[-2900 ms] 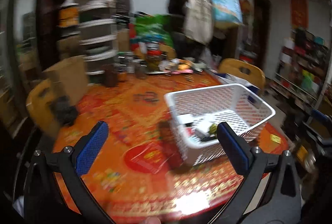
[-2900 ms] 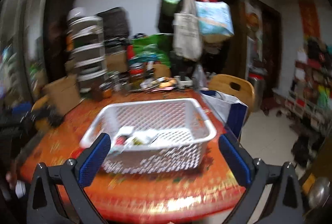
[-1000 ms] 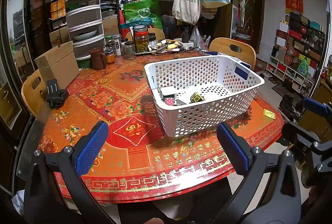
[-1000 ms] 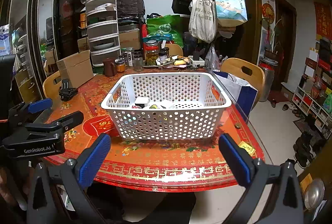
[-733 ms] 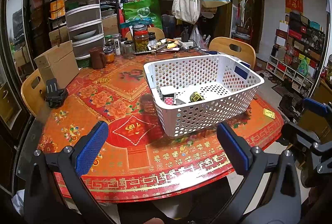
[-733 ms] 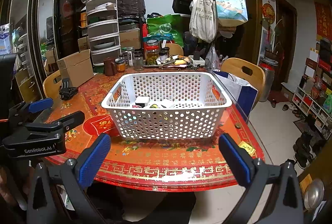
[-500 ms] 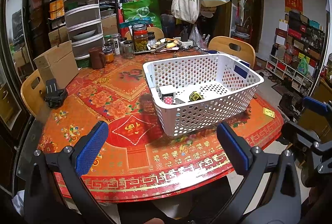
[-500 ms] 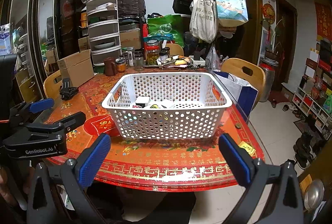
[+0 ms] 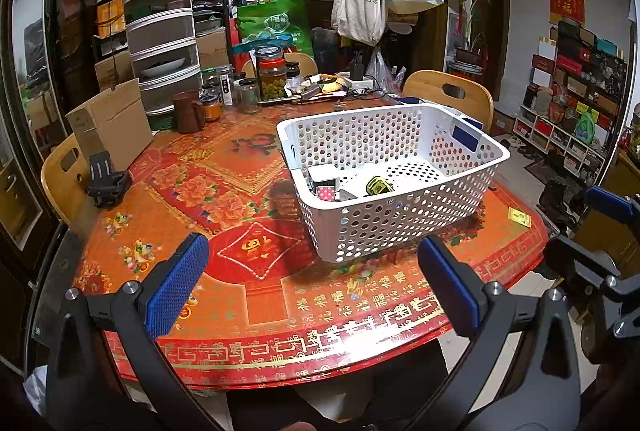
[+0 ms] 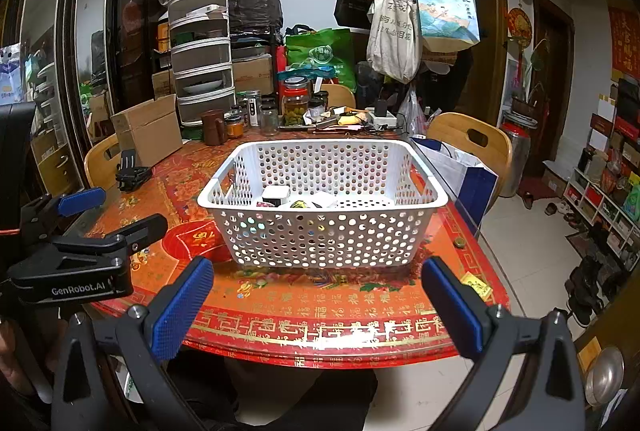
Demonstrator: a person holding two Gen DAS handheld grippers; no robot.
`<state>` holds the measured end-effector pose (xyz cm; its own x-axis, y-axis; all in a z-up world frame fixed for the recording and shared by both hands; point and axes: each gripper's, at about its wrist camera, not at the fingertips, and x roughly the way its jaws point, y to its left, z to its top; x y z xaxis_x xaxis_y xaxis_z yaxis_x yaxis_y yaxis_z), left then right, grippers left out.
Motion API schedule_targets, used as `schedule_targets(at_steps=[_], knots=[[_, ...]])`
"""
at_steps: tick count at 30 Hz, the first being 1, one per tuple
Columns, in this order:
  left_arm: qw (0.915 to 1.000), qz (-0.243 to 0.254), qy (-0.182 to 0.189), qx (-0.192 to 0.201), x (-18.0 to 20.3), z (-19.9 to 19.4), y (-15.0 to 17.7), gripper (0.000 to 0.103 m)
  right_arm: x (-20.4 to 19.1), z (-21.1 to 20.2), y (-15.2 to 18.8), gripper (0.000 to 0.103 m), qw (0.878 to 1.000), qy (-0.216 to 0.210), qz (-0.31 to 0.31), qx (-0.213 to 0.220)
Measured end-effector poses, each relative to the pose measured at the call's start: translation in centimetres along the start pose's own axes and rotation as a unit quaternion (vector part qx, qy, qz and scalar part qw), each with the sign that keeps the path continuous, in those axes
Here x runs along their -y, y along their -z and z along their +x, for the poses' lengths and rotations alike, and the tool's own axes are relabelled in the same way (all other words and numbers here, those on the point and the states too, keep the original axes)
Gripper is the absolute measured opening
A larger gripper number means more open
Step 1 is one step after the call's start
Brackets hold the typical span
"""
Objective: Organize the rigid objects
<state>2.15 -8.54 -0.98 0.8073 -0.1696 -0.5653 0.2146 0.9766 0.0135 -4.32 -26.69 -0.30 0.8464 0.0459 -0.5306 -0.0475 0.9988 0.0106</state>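
One white basket point(image 9: 394, 167) is sitting on one round table point(image 9: 256, 311). Two wooden chairs point(image 9: 450, 93) are standing behind it, one cardboard box point(image 9: 110, 123) is resting at the left, and two tote bags point(image 9: 358, 3) are hanging above.

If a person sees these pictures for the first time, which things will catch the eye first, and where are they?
First comes the white perforated basket in the middle of the round table with the red and gold cloth; a few small items lie inside it. Next are the open blue-padded left gripper and right gripper, both held back at the near edge of the table. Behind, jars and stacked drawers crowd the far side.
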Motion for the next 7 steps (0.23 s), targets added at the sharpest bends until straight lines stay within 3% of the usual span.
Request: schedule_targets(at_steps=[7], knots=[[0.9999,0.008,-0.009,0.012,0.48,-0.13,0.05,0.103,-0.32,-0.07,-0.06,0.103,1.000,-0.004,-0.004,-0.001]])
